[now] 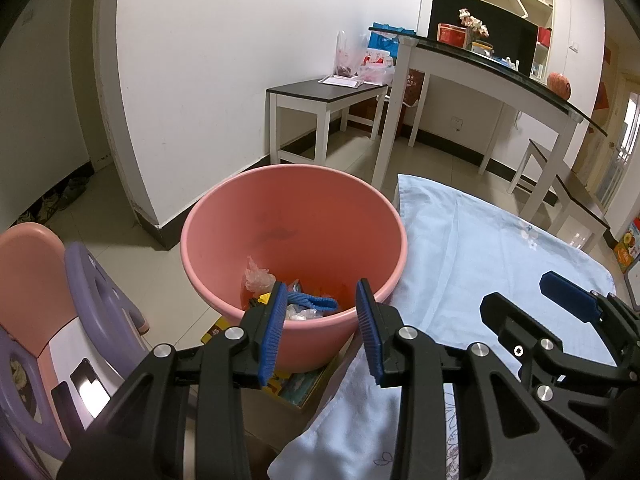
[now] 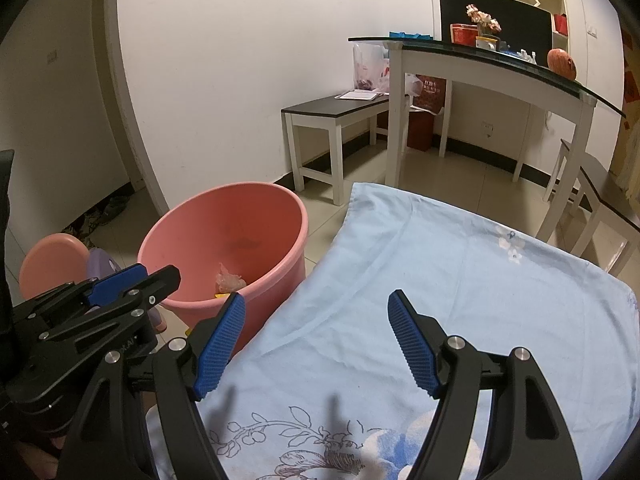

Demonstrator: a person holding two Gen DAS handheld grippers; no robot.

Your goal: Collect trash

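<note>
A pink plastic bucket (image 1: 248, 220) stands beside a table covered with a light blue cloth (image 1: 480, 264). Inside it lie several pieces of trash (image 1: 296, 300): crumpled clear plastic, a blue strip, orange and yellow scraps. My left gripper (image 1: 322, 328) is open and empty, just above the bucket's near rim. My right gripper (image 2: 316, 344) is open and empty over the blue cloth (image 2: 460, 300), right of the bucket (image 2: 192, 240). Each gripper shows in the other's view, the left (image 2: 120, 284) and the right (image 1: 560, 300).
Pink and purple plastic stools (image 1: 60, 300) stand left of the bucket. A colourful box (image 1: 296, 384) lies under the bucket. A white bench (image 1: 320, 96) and a glass-topped table (image 1: 480, 64) with clutter stand by the far wall.
</note>
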